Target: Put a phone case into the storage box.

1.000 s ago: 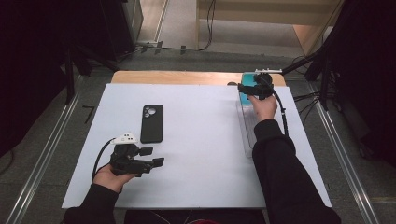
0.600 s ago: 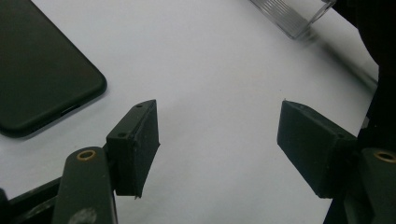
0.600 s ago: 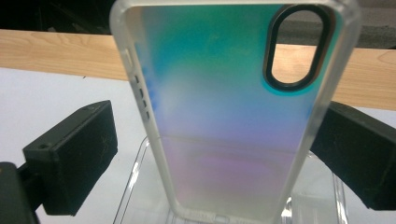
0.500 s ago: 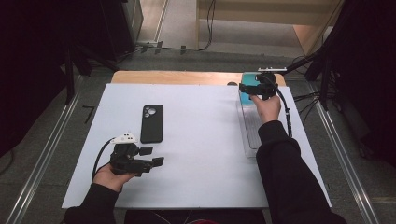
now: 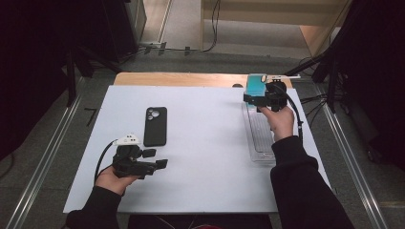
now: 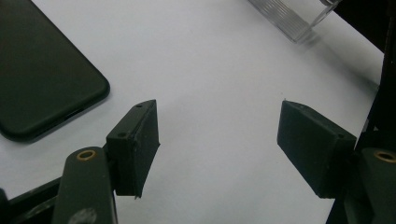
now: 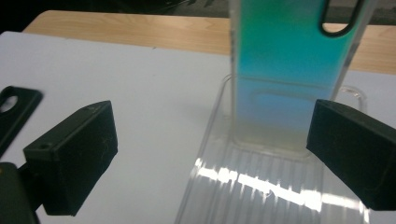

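The likeliest trouble, as I judge it, sits at the upper right of the high view, where the teal phone case (image 5: pixel 255 86) stands upright at the far end of the clear ribbed tray (image 5: pixel 260 143): in the right gripper view the case (image 7: pixel 289 70) rises just ahead of the jaws, and a tall, thin shell resting on its bottom edge could tip or skid along the ribs if a jaw brushes it as the hand moves. The right gripper (image 7: pixel 212 149) has just been opening and its jaws now stand spread wide with nothing pinched; the case is beyond them, apart from both pads. A second risk is a re-grip that catches the tray's low wall (image 7: pixel 205 135) together with the case, dragging the light tray across the white board (image 5: pixel 205 157) (the tray looks easy to shift, though that is a guess). As for what holds what: the tray carries the teal case at its far end, and the rest of its ribbed floor looks bare. The left gripper (image 5: pixel 155 160) rests at the lower left of the high view, its jaws partly spread over bare board with nothing between them, and the black phone (image 5: pixel 155 126) lies flat just above it, camera side up, touched by neither.
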`<act>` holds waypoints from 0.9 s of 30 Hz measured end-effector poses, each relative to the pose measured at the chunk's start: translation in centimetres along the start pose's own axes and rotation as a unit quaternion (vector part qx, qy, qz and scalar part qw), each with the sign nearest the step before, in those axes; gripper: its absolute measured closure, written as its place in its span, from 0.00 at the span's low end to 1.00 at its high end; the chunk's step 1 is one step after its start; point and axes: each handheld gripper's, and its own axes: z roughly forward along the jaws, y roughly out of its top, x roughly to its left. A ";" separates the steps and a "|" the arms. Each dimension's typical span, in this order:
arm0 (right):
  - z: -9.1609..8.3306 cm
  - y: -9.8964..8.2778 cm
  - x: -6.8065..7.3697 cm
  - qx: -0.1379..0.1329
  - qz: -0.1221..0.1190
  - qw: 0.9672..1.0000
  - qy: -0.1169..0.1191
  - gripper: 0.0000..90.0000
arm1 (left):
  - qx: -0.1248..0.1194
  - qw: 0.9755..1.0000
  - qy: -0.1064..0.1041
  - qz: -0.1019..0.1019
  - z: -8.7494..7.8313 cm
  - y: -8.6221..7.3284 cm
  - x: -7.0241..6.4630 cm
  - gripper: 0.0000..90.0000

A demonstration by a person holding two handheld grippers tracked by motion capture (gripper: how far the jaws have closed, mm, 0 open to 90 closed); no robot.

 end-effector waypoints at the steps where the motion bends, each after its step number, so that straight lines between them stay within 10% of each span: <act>1: -0.3 -0.2 0.3 0.005 -0.001 1.000 0.006 0.00 | 0.000 1.000 -0.001 -0.001 0.0 0.0 0.0 0.33; 14: -2.6 -1.8 3.8 0.028 -0.051 0.996 0.065 0.01 | -0.002 1.000 -0.006 -0.005 0.1 0.6 0.7 0.33; 27: -4.6 -4.1 6.5 0.035 -0.098 0.986 0.133 0.16 | 0.000 1.000 -0.008 -0.003 0.3 0.8 0.8 0.33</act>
